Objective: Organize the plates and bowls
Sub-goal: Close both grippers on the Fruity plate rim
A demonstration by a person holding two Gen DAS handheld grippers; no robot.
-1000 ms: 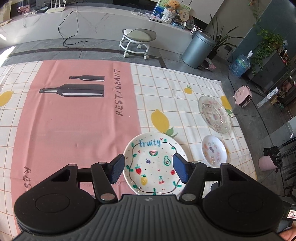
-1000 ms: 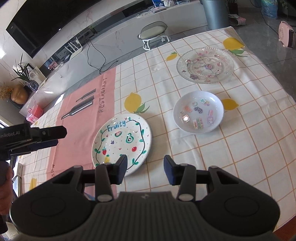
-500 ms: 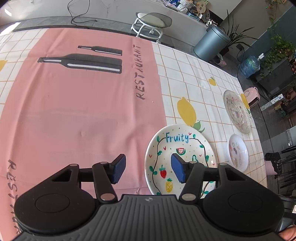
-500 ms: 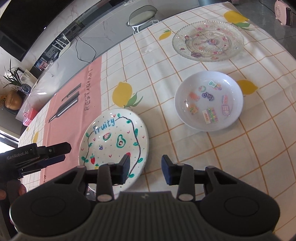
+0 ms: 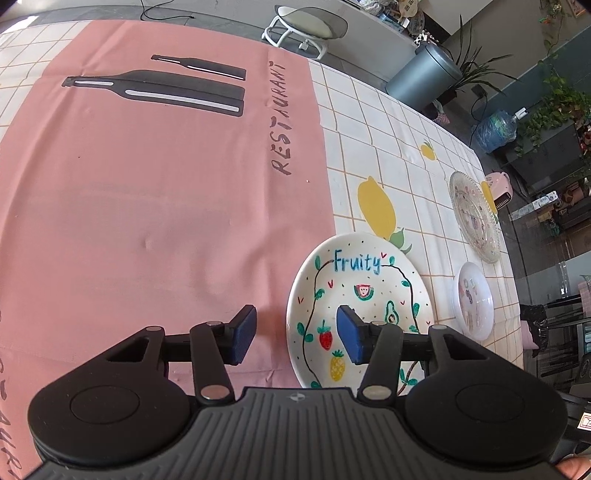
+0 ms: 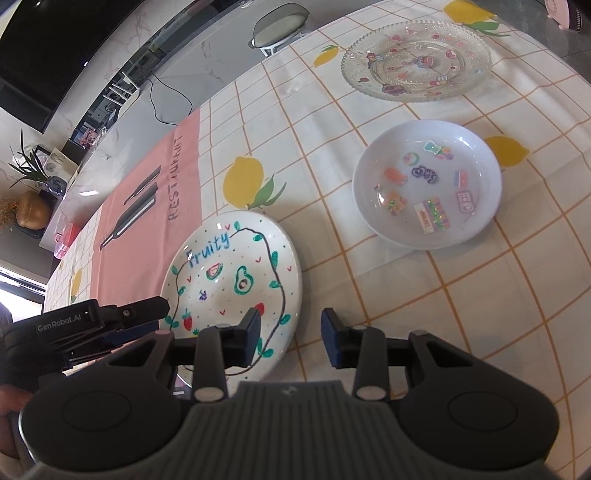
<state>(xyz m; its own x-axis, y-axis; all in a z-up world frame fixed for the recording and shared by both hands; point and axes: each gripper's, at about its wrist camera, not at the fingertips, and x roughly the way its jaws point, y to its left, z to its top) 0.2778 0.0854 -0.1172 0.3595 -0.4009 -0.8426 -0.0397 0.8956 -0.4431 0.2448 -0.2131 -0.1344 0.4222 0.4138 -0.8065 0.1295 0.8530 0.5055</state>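
A white plate [image 5: 364,295] [image 6: 236,273] painted with fruit and the word "Fruity" lies on the tablecloth. My left gripper [image 5: 295,338] is low over the plate's left rim, which lies between its closing jaws with no pad pressing on it. It also shows in the right wrist view, where the left gripper [image 6: 153,317] straddles that same edge. My right gripper [image 6: 290,338] stands open over the opposite rim, one finger above the plate and one over the cloth. A white bowl with stickers [image 6: 426,184] [image 5: 474,306] and a clear glass plate [image 6: 417,61] [image 5: 474,218] lie beyond.
The tablecloth has a wide pink panel [image 5: 147,184] with bottle prints to the left of the plates and a checked lemon pattern under them. Past the table's far edge stand a stool [image 5: 306,27] and a grey bin [image 5: 424,77]. A hand [image 6: 11,402] holds the left gripper.
Both grippers have come down towards the Fruity plate. The left one slid from over the plate's middle to its left rim and its jaws narrowed. The right jaws narrowed slightly.
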